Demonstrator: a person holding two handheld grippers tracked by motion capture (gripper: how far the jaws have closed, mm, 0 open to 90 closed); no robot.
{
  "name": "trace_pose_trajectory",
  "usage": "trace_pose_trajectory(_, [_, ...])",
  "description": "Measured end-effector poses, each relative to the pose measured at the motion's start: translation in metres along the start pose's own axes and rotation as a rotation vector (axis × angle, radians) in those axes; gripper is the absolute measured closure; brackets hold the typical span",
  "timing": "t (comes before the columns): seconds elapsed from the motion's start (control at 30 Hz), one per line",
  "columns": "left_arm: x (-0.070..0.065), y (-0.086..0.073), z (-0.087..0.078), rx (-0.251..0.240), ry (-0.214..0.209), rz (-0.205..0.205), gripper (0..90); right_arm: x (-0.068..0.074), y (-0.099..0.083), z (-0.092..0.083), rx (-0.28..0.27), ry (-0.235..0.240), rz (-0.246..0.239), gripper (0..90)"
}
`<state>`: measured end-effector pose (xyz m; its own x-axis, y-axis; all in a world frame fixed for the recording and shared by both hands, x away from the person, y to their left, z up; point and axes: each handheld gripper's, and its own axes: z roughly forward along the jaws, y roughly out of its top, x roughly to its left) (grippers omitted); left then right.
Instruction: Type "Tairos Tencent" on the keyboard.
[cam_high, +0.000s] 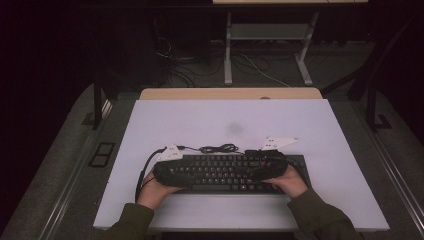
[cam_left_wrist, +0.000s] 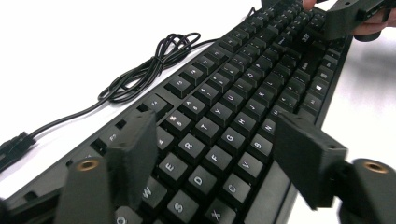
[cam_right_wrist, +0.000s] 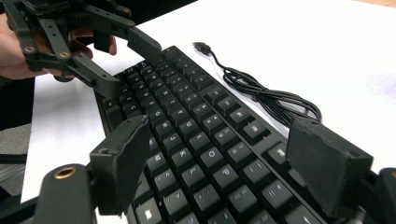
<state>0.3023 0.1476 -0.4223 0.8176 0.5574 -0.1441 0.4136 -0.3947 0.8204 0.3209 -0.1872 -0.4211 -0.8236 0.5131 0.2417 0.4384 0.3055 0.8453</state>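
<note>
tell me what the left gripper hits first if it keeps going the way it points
Probably nothing at once: the left gripper points along the keyboard, jaws open above the keys. Further on, the right gripper sits in that line, though depth is unclear.

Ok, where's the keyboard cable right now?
In the high view the cable lies bunched on the white table, just behind the keyboard, between the two grippers.
</note>
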Motion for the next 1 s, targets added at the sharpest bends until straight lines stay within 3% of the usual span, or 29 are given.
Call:
trace_pose_trajectory(0.43, [-0.002, -0.01, -0.015, -0.019, 0.026, -0.009, 14.7, -0.002, -0.021, -0.034, -0.012, -0.04, -0.004, 17.6])
trace_pose_trajectory(0.67, [-0.002, -0.016, -0.024, -0.026, 0.033, -0.01, 12.8, -0.005, -0.035, -0.057, -0.016, -0.077, -0.001, 17.6])
trace_pose_trajectory(1.0, [-0.003, -0.027, -0.031, -0.01, 0.052, -0.018, 1.2, -0.012, -0.056, -0.087, -0.027, -0.113, 0.022, 17.6])
